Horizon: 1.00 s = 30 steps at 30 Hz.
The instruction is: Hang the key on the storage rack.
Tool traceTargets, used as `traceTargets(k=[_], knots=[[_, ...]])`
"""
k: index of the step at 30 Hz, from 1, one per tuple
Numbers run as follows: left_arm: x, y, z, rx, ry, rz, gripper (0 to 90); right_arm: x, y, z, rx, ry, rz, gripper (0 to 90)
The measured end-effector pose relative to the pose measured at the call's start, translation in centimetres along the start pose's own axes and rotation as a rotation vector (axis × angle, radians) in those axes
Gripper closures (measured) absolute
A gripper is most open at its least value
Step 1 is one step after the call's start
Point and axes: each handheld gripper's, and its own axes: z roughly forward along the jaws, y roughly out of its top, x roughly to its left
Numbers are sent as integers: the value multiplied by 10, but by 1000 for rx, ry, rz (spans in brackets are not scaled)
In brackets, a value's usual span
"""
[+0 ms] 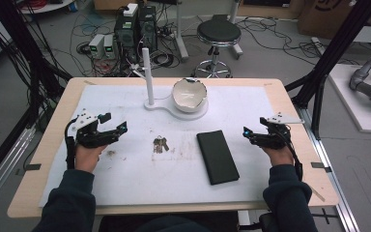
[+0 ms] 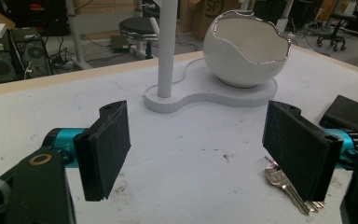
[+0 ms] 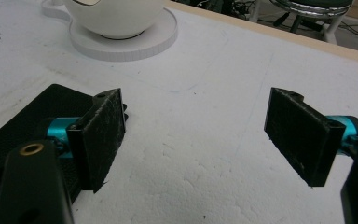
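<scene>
Keys at worktop centre, flat, small, hard, likely slippery; best pinched at the ring. Black case at three o'clock of them. Left gripper at nine o'clock, right gripper beyond the case, both spread, holding nothing.
</scene>
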Motion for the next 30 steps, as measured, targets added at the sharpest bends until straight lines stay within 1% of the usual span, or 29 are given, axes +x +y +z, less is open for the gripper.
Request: traceTargets(k=[3, 8, 10, 11, 12, 14, 17, 18, 20, 24, 25, 26, 27, 28, 30], knots=[[1, 0, 1, 0, 1, -7, 237, -2, 0, 0, -8, 0, 3, 205], [-1, 0, 2, 6, -2, -16, 244, -6, -3, -1, -6, -4, 8, 204], [-5, 2, 5, -1, -19, -21, 244, -5, -6, -4, 0, -6, 9, 205], [-5, 2, 5, -1, -19, -21, 244, -6, -7, -5, -2, -12, 7, 205], [-10, 3, 7, -11, -32, -7, 244, -6, -7, -7, -5, -17, 7, 205], [-14, 4, 11, -12, -49, -14, 241, -6, -7, -8, -11, -21, 5, 205], [-22, 5, 13, 3, -73, 0, 231, -5, -5, -8, -10, -32, -7, 205], [-25, 5, 14, 7, -82, 3, 247, -4, -5, -8, -8, -35, -7, 205], [-32, 4, 17, 23, -104, 10, 310, -3, -5, -9, -6, -36, -13, 205], [-48, -1, 29, 84, -168, 2, 451, -3, -5, -10, -13, -31, -10, 205], [-48, -1, 29, 84, -168, 2, 487, -3, -5, -9, -11, -31, -9, 205], [-57, -4, 37, 120, -185, 11, 527, -3, -5, -9, -7, -29, -7, 205], [-61, -5, 42, 140, -186, 11, 544, -3, -5, -8, -10, -28, -8, 205], [-63, -7, 46, 155, -194, 7, 556, -2, -5, -8, -9, -25, -10, 205], [-69, -8, 54, 175, -196, 0, 608, -1, -4, -8, -13, -21, -15, 205]])
